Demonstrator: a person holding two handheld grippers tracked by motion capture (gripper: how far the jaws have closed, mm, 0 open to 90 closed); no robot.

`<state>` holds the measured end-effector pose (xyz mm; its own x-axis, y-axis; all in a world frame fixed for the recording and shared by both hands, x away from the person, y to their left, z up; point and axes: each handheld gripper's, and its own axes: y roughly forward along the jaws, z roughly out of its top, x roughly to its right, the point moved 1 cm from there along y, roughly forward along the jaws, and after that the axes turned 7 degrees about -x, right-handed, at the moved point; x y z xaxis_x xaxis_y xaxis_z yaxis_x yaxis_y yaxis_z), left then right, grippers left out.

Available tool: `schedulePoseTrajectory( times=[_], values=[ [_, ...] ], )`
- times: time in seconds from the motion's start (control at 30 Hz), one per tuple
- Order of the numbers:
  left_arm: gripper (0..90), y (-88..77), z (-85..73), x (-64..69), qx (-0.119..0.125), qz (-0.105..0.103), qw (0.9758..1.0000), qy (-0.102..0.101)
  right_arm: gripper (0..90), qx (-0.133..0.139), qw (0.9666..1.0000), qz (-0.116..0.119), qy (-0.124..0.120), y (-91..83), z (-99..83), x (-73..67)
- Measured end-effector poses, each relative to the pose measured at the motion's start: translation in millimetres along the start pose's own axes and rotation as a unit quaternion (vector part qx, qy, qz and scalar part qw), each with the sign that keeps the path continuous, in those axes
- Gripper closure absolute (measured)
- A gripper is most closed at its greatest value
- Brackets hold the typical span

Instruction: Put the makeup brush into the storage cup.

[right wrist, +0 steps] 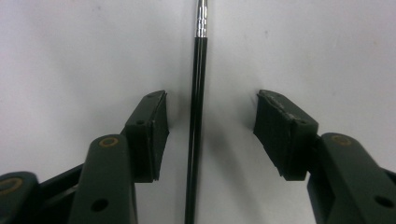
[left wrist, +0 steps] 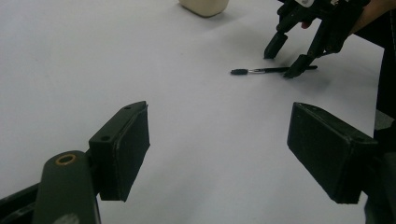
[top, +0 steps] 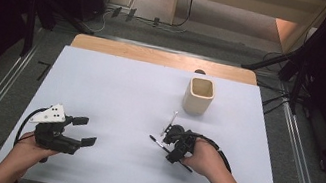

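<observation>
On the table (top: 116,88), the cup (top: 199,96) stood right of centre toward the upper part of the high view, with a pen (top: 167,148) lying on the sheet below it and a second pen (top: 169,124) just above that one. The right gripper (top: 173,144) sat over the lower pen at lower right (the pen ran between its parted jaws, touching neither pad). The left gripper (top: 82,130) lay at lower left, well apart from both pens.
</observation>
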<state>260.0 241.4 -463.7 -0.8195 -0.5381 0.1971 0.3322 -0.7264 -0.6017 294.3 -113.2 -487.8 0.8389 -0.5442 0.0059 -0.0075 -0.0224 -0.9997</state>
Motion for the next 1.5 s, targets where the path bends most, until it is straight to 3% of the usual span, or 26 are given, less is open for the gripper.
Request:
schedulePoseTrajectory(
  times=[0.47,0.7,1.0,1.2,1.37,1.5],
  values=[
    [21.4,-0.1,-0.2,0.0,-0.001,0.0,1.0,0.001,85.6,-0.009,0.9999,0.007,0.002,-2.4,5.0,-3.5],
    [21.4,0.1,-0.2,-0.1,-0.002,-0.001,1.0,0.003,86.6,-0.007,0.9995,0.022,0.02,-2.1,5.1,-0.6],
    [21.4,0.2,-0.2,0.0,-0.005,-0.002,1.0,-0.002,86.6,-0.003,0.9987,0.044,0.025,-4.7,5.3,4.3],
    [21.4,-0.9,0.1,-1.1,-0.011,0.0,0.9999,-0.013,86.6,0.028,0.9972,0.059,0.036,-18.9,5.1,7.9],
    [21.4,-1.3,1.0,-0.7,-0.011,-0.008,0.9997,-0.021,86.6,0.061,0.9929,0.084,0.059,-27.7,2.3,11.9],
    [21.4,-2.3,2.7,-1.8,-0.001,-0.022,0.9987,-0.047,86.6,0.088,0.9887,0.1,0.067,-32.7,-1.5,14.4]
  ],
)
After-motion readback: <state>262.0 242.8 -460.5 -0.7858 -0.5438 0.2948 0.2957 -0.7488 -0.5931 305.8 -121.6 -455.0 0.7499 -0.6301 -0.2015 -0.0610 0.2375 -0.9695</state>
